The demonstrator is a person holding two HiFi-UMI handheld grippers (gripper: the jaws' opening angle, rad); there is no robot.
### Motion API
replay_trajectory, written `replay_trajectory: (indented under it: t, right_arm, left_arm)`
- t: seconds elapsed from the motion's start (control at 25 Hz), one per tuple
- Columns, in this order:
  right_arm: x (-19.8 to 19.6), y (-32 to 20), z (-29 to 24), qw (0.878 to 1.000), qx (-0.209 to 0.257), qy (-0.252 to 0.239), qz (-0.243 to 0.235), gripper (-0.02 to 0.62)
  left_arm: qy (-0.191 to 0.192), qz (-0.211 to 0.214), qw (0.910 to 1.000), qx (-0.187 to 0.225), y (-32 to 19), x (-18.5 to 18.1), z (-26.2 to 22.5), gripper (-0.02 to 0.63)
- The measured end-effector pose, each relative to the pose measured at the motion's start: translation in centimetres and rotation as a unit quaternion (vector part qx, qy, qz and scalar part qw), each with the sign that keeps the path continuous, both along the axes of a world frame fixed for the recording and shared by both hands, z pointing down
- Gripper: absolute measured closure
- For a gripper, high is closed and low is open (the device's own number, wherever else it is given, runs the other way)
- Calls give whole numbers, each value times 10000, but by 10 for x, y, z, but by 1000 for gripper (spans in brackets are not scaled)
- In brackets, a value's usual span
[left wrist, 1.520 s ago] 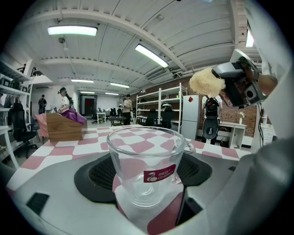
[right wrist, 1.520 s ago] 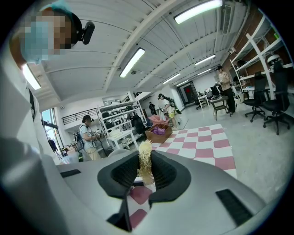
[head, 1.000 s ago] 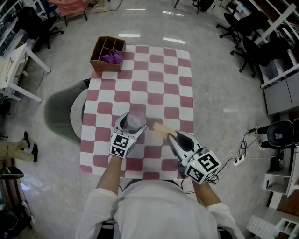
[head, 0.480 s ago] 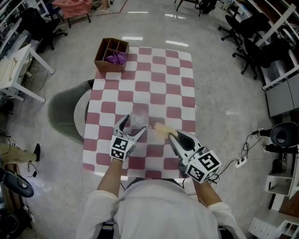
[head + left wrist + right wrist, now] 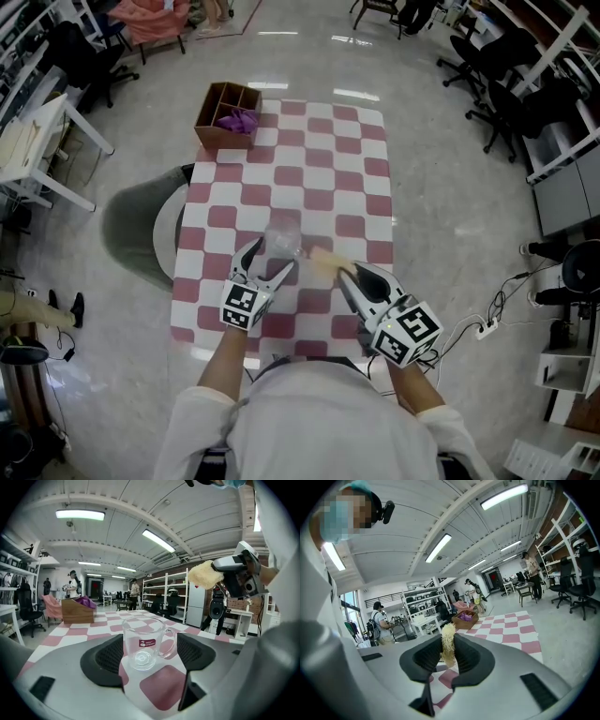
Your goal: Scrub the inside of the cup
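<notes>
The cup (image 5: 283, 234), a clear glass mug, stood upright on the red-and-white checked surface (image 5: 328, 169), roughly at its middle and a little toward the person's side. The left gripper (image 5: 265, 260) was low over the surface just behind it, its jaws spread wide. In the left gripper view the cup (image 5: 143, 641) appeared between those open jaws, with its handle turned to the right and a small red label on the glass. From where I stood I could not tell whether either pad touched it, and neither seemed to press on it.

The right gripper (image 5: 345, 274) was just to the right of the cup, and its jaws were pressed onto a pale yellow sponge (image 5: 322, 259) that stuck out past the tips toward the cup. In the right gripper view the sponge (image 5: 448, 649) was pinched upright between the two dark pads, its fibrous top rising above them. The left gripper view caught that same sponge (image 5: 204, 574) up in the air, above and to the right of the cup and clear of its rim.

At the far left corner of the surface sat a wooden box (image 5: 217, 106) with dividers, and a purple cloth (image 5: 240, 122) lay in one compartment. A grey-green chair (image 5: 131, 230) stood against the surface's left edge.
</notes>
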State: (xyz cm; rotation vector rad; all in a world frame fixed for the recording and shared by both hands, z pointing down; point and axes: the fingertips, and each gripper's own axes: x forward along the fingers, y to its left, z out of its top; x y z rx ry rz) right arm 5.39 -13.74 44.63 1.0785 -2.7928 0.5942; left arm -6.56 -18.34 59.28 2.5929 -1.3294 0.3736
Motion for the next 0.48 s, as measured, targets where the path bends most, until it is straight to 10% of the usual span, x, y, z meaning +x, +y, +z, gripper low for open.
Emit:
replay_trajectory:
  t: [0.36,0.48]
  right_arm:
    - [-2,6,-3,9999,99,58,72,508]
    - [-5,8,-4,9999,132,30,98,508]
  left_arm:
    - [58,-18,9999,125,28,-1,-24,232]
    - [16,-51,9994,355,34,-10,-35,418]
